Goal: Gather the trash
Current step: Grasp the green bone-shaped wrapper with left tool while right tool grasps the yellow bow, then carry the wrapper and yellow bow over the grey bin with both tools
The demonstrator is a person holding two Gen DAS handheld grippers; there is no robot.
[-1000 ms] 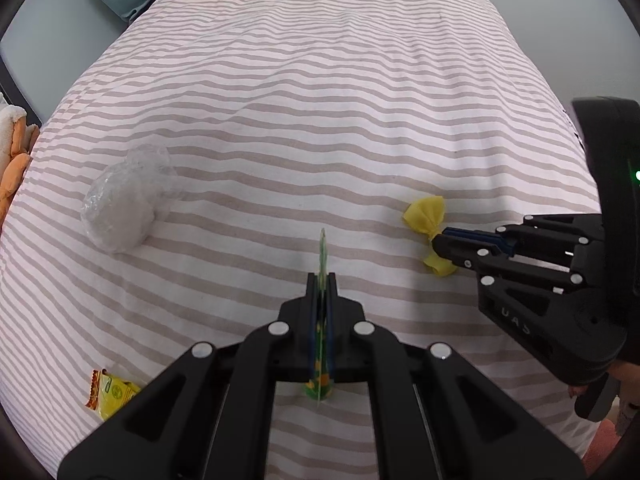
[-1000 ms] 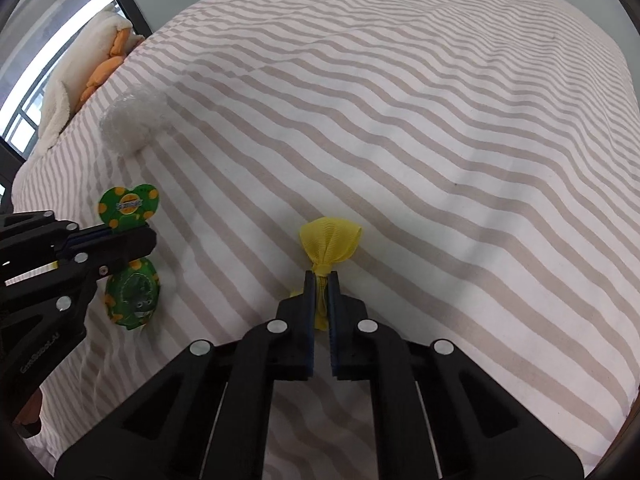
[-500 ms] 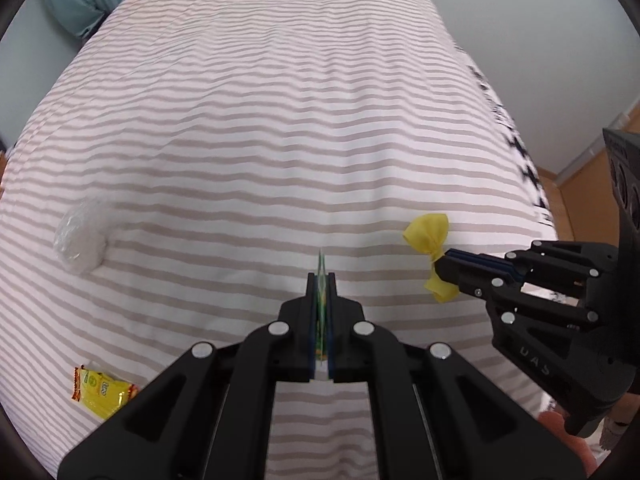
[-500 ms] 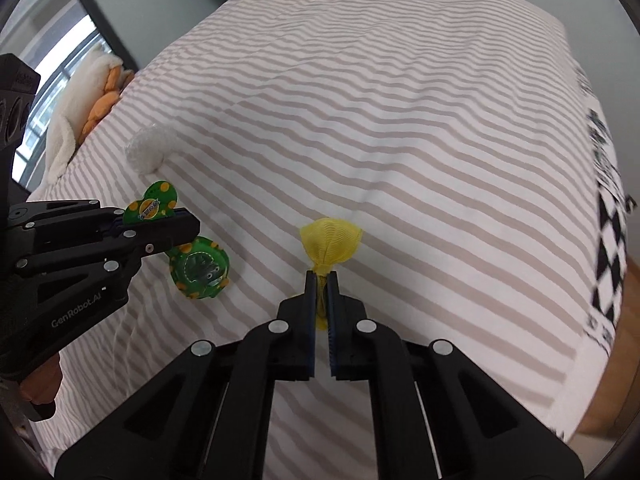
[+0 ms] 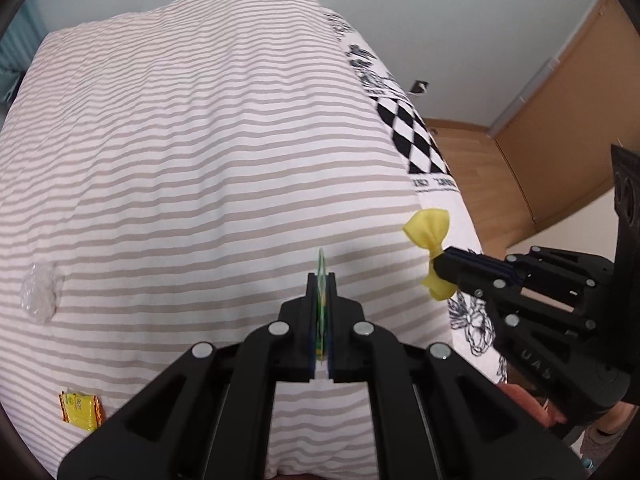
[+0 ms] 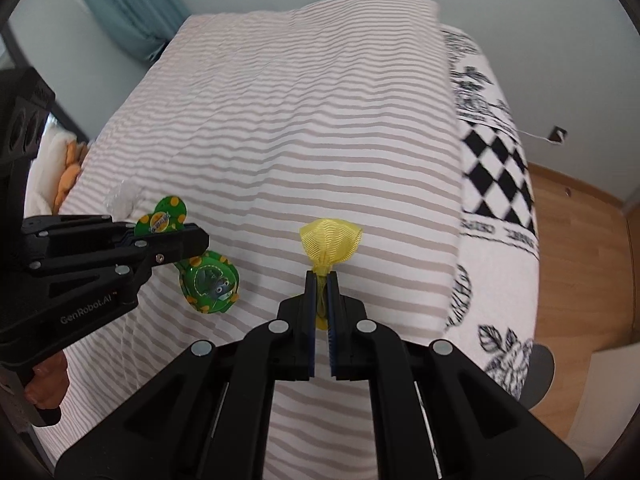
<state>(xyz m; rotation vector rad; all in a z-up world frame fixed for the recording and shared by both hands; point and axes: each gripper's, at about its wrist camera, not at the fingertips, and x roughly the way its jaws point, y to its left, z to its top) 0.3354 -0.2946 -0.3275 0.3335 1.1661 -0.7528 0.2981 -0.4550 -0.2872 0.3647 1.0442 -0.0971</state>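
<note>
My left gripper [image 5: 320, 280] is shut on a flat green wrapper [image 5: 321, 268], seen edge-on between the pads; in the right wrist view the same green wrapper [image 6: 210, 282] with orange dots hangs from the left gripper [image 6: 196, 240]. My right gripper [image 6: 321, 280] is shut on a yellow mesh wrapper [image 6: 330, 244], pinched at its knot; the yellow mesh wrapper [image 5: 430, 230] also shows at the right gripper [image 5: 438, 262] in the left wrist view. Both are held above the striped bed [image 5: 200, 140]. A clear plastic wad [image 5: 40, 294] and a yellow-orange packet [image 5: 80, 416] lie on the bed at left.
A black-and-white patterned sheet [image 6: 496, 168] hangs over the bed's right side. Wooden floor [image 6: 576, 240] lies beyond it, with a grey round object [image 6: 540, 372] near the bed corner. A teal curtain [image 6: 124, 4] and a soft toy [image 6: 60, 164] are at the left.
Both grippers have risen and swung right with their wrappers still held. The bed has dropped farther below, and its right edge and the wooden floor have come into view.
</note>
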